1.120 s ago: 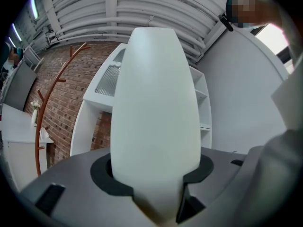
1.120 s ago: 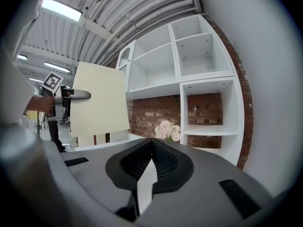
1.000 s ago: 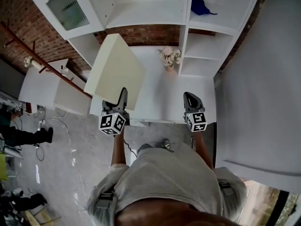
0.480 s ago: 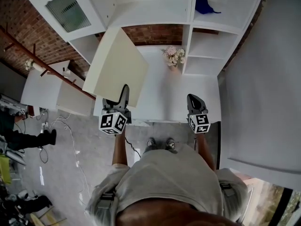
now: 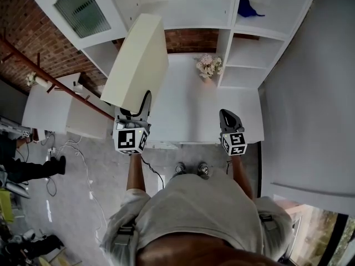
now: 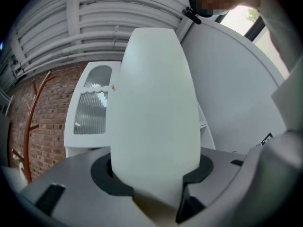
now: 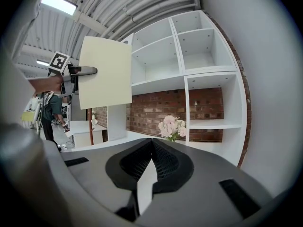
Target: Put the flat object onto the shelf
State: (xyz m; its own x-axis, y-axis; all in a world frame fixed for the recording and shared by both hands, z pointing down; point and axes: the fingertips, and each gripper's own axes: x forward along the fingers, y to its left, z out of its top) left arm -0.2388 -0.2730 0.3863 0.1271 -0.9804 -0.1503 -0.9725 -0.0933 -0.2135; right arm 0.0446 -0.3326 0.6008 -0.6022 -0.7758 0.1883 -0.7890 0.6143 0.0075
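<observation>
Now higher and rolled, the left gripper clamps the panel; right gripper stays closed.

- Even, bright light in the head view; soft shadows, edges bowed
- The ceiling strip light glares white in the right gripper view; dark vignette rings both gripper views
- Close up, the cream panel blurs in the left gripper view

Counter mostly bare, flowers beside open shelf bays
</observation>
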